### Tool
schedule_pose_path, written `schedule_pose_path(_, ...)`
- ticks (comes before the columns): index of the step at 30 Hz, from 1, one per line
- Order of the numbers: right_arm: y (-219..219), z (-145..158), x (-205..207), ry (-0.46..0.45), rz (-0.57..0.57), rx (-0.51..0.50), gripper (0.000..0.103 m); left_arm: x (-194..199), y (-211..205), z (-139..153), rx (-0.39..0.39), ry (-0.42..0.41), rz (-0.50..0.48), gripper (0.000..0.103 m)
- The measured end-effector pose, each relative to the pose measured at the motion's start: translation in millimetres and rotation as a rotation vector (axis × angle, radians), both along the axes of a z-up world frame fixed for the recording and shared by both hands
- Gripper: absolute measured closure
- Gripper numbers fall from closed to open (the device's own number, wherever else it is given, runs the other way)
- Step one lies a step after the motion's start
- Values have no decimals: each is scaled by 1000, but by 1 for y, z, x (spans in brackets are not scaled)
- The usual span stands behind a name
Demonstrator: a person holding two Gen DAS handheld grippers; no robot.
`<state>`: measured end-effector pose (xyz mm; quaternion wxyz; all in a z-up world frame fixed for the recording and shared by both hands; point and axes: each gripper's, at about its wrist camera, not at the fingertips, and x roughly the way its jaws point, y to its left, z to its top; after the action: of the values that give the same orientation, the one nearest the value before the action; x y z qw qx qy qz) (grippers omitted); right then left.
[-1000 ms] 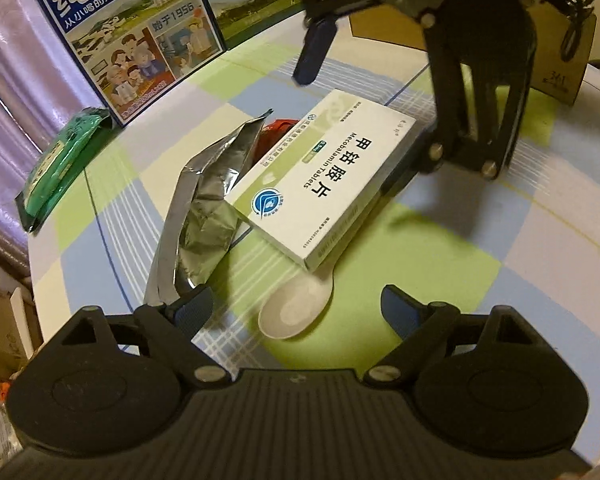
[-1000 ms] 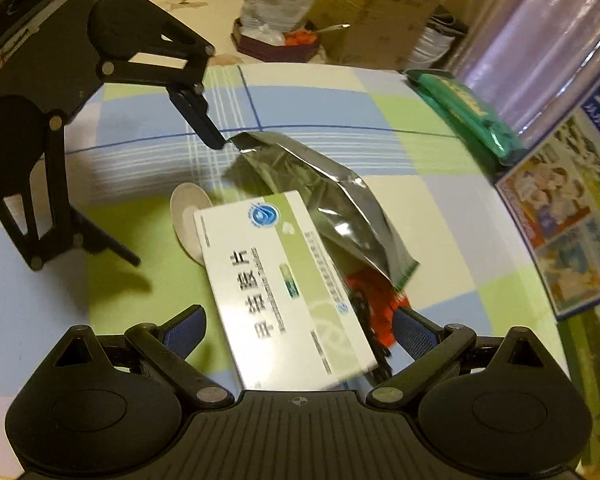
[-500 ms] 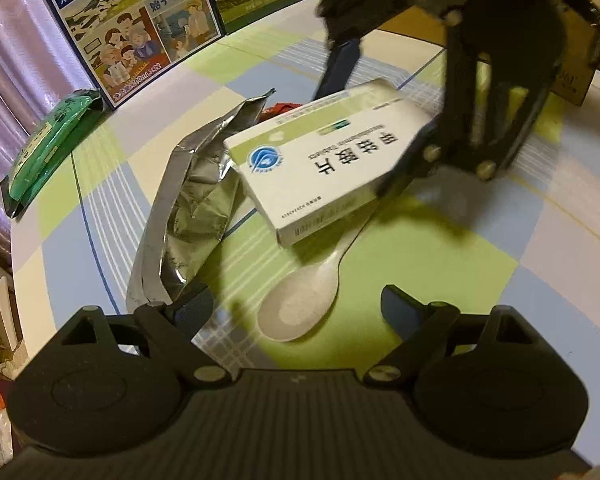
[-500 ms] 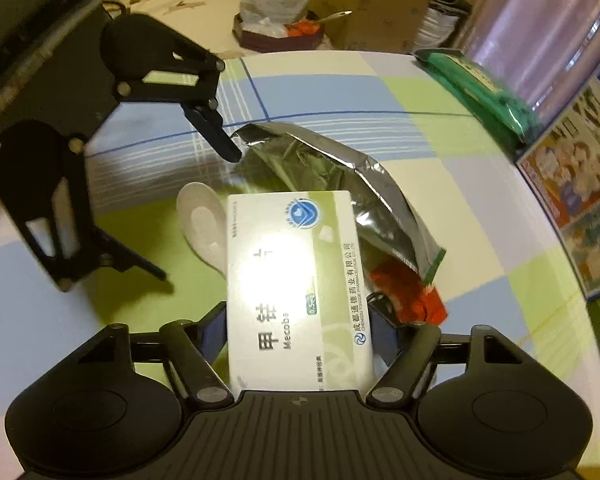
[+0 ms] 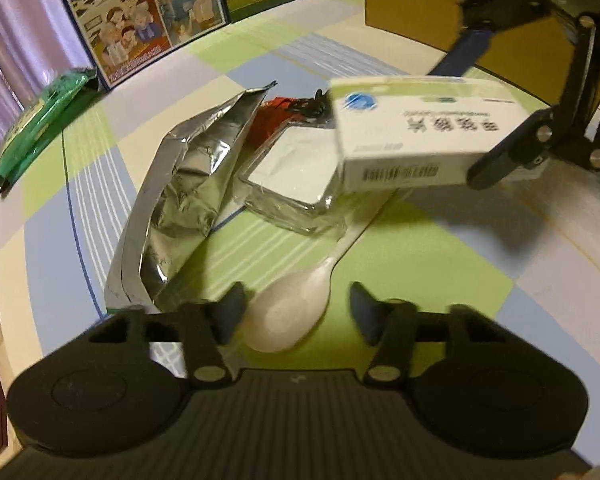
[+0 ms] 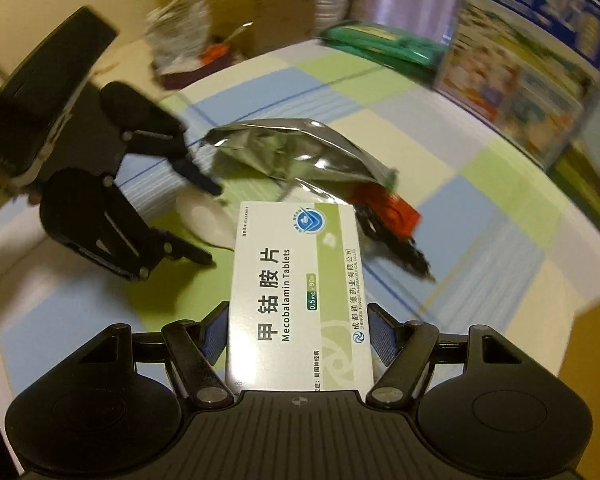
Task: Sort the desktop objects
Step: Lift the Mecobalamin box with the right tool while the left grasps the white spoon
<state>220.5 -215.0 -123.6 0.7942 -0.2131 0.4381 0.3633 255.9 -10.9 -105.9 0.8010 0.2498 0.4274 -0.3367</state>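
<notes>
My right gripper (image 6: 296,334) is shut on a white and green tablet box (image 6: 300,292), held in the air above the pile. From the left wrist view the box (image 5: 416,132) hangs at upper right in that right gripper (image 5: 480,112). Below it lie a silver foil pouch (image 5: 184,184), a clear-wrapped white pack (image 5: 292,168), a red item (image 5: 274,110) and a white spoon (image 5: 288,320). My left gripper (image 5: 298,312) is open, and the spoon's bowl lies between its fingertips. In the right wrist view the left gripper (image 6: 204,220) stands over the spoon (image 6: 216,232) beside the pouch (image 6: 300,152).
A green packet (image 5: 40,116) lies at the table's far left edge. A blue picture carton (image 5: 140,16) and a brown cardboard box (image 5: 404,0) stand at the back. The round table's checked cloth (image 5: 440,272) shows on the right. Bags and boxes (image 6: 260,8) sit beyond the table.
My right gripper closed on the tablet box and raised it off the pile, uncovering the clear-wrapped white pack. My left gripper moved forward around the spoon's bowl.
</notes>
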Motion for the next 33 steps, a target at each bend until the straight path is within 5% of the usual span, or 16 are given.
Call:
schedule_pose_path(6,-28,10,-17,77,-219,104,35,-25,-9,4,38,47,33,95)
schedule_pose_path(13,-56,16,-53,131,-382,164,35,-81,-26,14,2,162,48,96)
schedule_pose_path(22,-101,-7,-104,178,-542,162,35,-127,-32,22,-55,211,198,95)
schedule_pose_path(24,-108,-11,-108,177,-559,155,35,-131,-34,19,-42,186,189,93)
schedule_pose_path(26,-116,-16,-109,184,-578,170,35,-135,-36,21,-15,127,171,68)
schedule_pose_path(27,-119,-18,-110,189,-585,181,35,-137,-36,23,8,70,164,41)
schedule_pose_path(30,-125,-21,-111,186,-612,213,35,-143,-37,29,48,-50,127,37)
schedule_pose_path(33,-127,-22,-112,172,-644,240,35,-146,-36,30,21,-34,108,40)
